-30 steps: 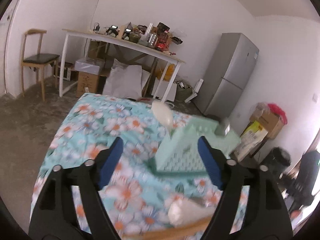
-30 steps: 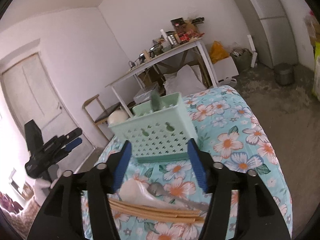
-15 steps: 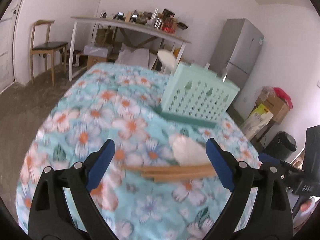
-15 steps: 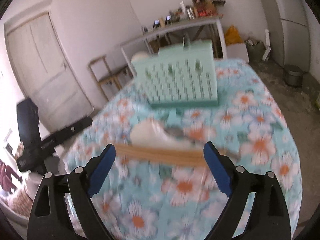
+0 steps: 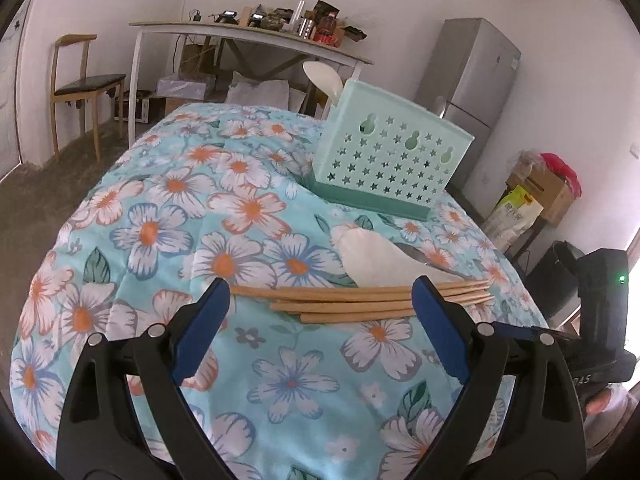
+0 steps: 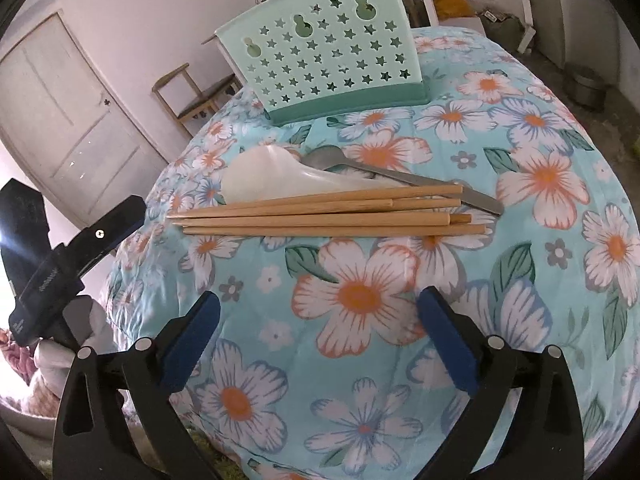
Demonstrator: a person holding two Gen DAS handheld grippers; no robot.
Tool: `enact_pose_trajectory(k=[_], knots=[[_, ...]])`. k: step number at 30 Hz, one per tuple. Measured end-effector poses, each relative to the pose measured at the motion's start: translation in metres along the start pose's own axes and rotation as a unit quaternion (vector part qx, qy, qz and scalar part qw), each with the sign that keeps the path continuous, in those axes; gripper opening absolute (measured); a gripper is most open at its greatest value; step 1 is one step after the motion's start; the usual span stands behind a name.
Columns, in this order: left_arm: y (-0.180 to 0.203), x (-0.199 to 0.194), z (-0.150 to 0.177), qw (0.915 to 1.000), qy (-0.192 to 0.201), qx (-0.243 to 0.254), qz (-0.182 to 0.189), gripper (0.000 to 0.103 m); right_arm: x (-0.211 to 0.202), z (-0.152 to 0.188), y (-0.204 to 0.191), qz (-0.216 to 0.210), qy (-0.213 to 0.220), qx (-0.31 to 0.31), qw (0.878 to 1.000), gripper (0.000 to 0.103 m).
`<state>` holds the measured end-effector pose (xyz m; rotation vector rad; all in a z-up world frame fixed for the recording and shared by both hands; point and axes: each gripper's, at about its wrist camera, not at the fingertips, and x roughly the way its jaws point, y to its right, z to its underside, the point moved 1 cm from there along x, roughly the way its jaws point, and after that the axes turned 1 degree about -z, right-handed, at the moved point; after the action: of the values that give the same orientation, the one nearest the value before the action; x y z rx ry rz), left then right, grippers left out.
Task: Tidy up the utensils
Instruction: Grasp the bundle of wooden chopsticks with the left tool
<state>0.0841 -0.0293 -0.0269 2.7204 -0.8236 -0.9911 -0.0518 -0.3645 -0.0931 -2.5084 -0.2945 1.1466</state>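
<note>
Several wooden chopsticks (image 5: pixel 352 300) (image 6: pixel 328 216) lie side by side on the floral tablecloth (image 5: pixel 168 208). A white plastic spoon (image 5: pixel 372 258) (image 6: pixel 260 176) and a metal spoon (image 5: pixel 420 254) (image 6: pixel 400 176) lie just behind them. Farther back stands a mint-green utensil basket (image 5: pixel 388 156) (image 6: pixel 324 56) with a white spoon (image 5: pixel 322 78) upright in it. My left gripper (image 5: pixel 320 292) is open, its fingertips low at the two ends of the chopsticks without pressing them. My right gripper (image 6: pixel 320 300) hovers short of the chopsticks, jaws opening wide with nothing between them.
The table's rounded edge falls away at the left and front. Behind are a cluttered white table (image 5: pixel 248 32), a wooden chair (image 5: pixel 80 80), a grey fridge (image 5: pixel 468 92) and boxes (image 5: pixel 536 196). A door (image 6: pixel 60 120) is at the left in the right wrist view.
Both grippers have sunk toward the tablecloth and tilted downward, and their jaws have widened. The chopsticks and spoons now lie much closer to the fingertips.
</note>
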Motion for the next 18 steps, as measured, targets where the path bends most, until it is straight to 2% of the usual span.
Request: enact_pose_trajectory(k=[3,11,18], knots=[[-0.003,0.005,0.003,0.9999,-0.010,-0.011,0.001,0.088,-0.004,0.003,0.003,-0.008,0.013,0.003,1.000,0.097],[0.001,0.008,-0.009,0.9997,-0.007,-0.011,0.018,0.073,-0.002,0.006,-0.004,0.013,0.022,-0.012,1.000,0.097],[0.005,0.041,-0.036,0.9985,-0.040,-0.021,0.030,0.049,-0.003,0.007,-0.002,0.005,0.030,-0.015,0.999,0.097]])
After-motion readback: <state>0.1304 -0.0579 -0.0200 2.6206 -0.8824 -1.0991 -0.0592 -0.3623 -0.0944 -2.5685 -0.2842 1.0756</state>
